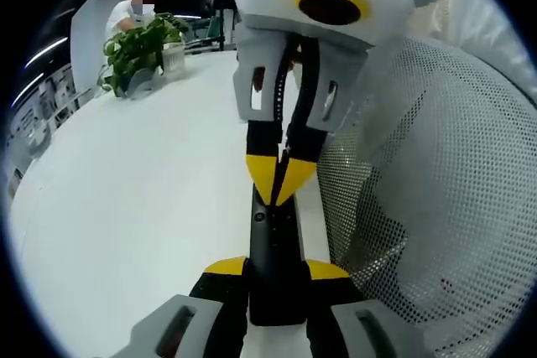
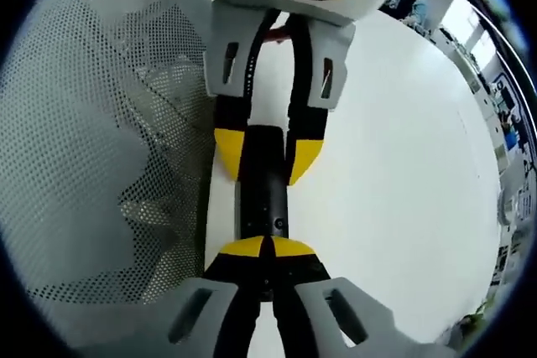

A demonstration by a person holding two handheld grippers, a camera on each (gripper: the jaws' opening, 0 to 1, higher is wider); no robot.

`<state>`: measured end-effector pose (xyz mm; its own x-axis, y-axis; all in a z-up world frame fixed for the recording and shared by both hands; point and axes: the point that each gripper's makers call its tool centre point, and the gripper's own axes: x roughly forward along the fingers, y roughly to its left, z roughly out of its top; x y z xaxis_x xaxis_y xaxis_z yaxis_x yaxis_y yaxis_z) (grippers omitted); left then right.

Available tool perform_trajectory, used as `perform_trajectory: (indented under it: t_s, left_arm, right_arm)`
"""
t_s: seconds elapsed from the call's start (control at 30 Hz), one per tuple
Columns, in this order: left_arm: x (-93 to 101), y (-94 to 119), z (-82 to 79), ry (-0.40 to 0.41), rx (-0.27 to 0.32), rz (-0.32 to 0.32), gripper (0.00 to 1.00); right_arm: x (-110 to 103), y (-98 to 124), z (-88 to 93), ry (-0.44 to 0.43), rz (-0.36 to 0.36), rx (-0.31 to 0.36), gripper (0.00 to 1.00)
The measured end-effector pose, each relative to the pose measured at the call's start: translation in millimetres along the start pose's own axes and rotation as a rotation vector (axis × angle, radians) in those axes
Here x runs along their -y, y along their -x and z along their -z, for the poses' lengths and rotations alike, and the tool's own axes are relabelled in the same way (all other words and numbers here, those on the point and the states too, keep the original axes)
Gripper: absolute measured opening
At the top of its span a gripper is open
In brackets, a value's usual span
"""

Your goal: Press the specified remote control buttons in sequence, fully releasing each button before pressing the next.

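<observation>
I read left gripper view close, low over white table (image 1: 126, 207), facing right gripper (image 1: 281, 175). Right gripper view faces back, equally close. Shared: black remote (image 2: 263, 199), mesh basket (image 2: 92, 148).

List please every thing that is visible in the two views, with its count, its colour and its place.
remote control: one, black, lying on the table, between the two grippers
table: one, white, under everything
mesh basket: one, white, on the table beside the remote control
potted plant: one, green, at the far table edge
person: one, white top, behind the plant
left gripper: one, yellow tips, jaws clamping the remote's sides
right gripper: one, yellow tips together, on the remote's top
</observation>
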<state>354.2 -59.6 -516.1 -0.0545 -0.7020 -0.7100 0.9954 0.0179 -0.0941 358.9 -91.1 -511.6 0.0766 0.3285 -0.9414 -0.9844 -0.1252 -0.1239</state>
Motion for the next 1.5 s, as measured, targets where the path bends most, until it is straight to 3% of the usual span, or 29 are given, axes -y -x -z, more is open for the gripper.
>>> perform_trajectory:
  t_s: [0.17,0.27,0.37,0.4,0.53,0.63,0.83,0.93,1.03,1.1,1.23,1.4,1.5]
  left_arm:
    - [0.4,0,0.0,-0.001,-0.001,0.0,0.25]
    - [0.6,0,-0.3,-0.001,-0.002,0.0,0.25]
    - [0.6,0,-0.1,-0.002,-0.002,0.0,0.25]
    - [0.6,0,-0.1,-0.004,-0.003,0.0,0.25]
    - [0.5,0,0.0,-0.004,-0.005,-0.001,0.25]
    - [0.5,0,-0.2,-0.008,-0.007,-0.001,0.25]
    - [0.4,0,-0.4,-0.015,-0.009,-0.001,0.25]
    - [0.4,0,-0.5,-0.016,-0.008,-0.001,0.25]
    - [0.6,0,-0.7,-0.012,-0.006,0.001,0.25]
    - [0.7,0,-0.8,-0.01,-0.005,0.001,0.25]
    - [0.6,0,-0.9,-0.007,-0.002,0.001,0.25]
    - [0.8,0,-0.9,-0.005,-0.001,0.002,0.25]
    - [0.8,0,-1.0,-0.005,-0.001,0.002,0.25]
  right_arm:
    - [1,1,0.7,-0.038,0.021,0.026,0.0]
    - [2,2,0.6,-0.149,0.018,0.075,0.0]
    - [0,2,-0.2,-0.12,0.031,0.076,0.0]
    - [-5,2,-4.3,-0.071,0.022,0.085,0.0]
    - [-12,-1,-12.9,-0.022,0.027,0.098,0.0]
    - [-11,-2,-12.8,0.027,0.05,0.078,0.0]
    - [-13,-2,-12.5,0.227,0.085,0.059,0.0]
    - [-15,-4,-11.8,0.255,0.082,0.046,0.0]
    - [-17,-4,-12.4,0.455,0.089,0.02,0.0]
    - [-18,-5,-11.8,0.536,0.091,0.011,0.0]
    - [-18,-4,-12.0,0.618,0.075,-0.007,0.0]
    - [-20,-5,-11.9,0.763,0.031,-0.074,0.0]
    - [-18,-5,-12.4,0.753,0.001,-0.068,0.0]
